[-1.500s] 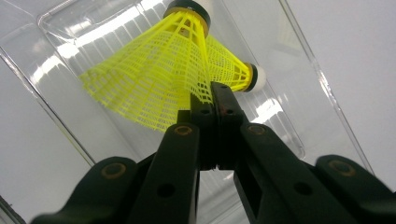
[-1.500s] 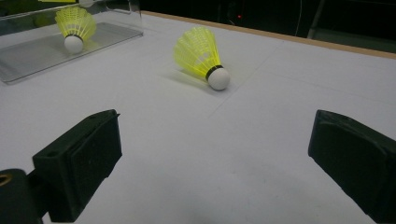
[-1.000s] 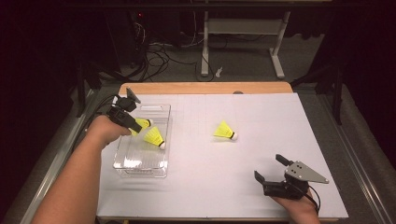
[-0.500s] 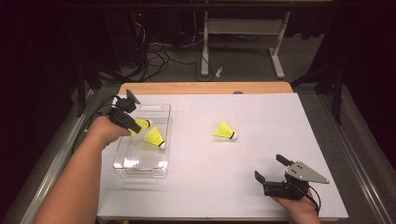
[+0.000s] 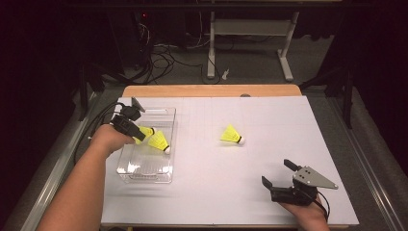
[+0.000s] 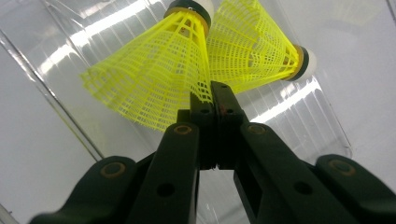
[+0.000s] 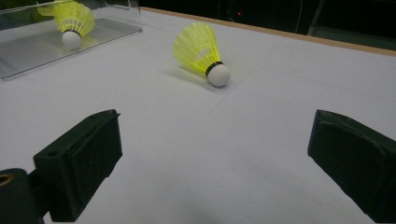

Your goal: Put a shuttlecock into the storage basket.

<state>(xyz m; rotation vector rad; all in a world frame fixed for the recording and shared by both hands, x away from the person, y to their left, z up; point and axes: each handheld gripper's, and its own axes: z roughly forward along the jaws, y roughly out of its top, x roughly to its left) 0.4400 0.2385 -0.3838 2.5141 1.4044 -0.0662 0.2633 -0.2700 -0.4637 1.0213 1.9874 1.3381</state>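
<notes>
Shuttlecock (image 6: pixel 154 79) pinched by skirt edge in left gripper (image 6: pixel 212 100), hanging over clear plastic box (image 5: pixel 166 144) beside second shuttlecock (image 5: pixel 159 141), likely for drop-in. Right gripper (image 5: pixel 281 175) spread, resting near third shuttlecock (image 5: pixel 232 135) on table (image 5: pixel 269 110).

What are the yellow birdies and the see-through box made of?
The shuttlecock pinched in the left gripper looks like plastic: its bright yellow skirt is a moulded mesh of little holes. The white tip on the shuttlecock on the table looks matte, perhaps foam or cork; hard to tell. The clear box seems to be glossy hard plastic, since it is see-through and reflects the lights.
</notes>
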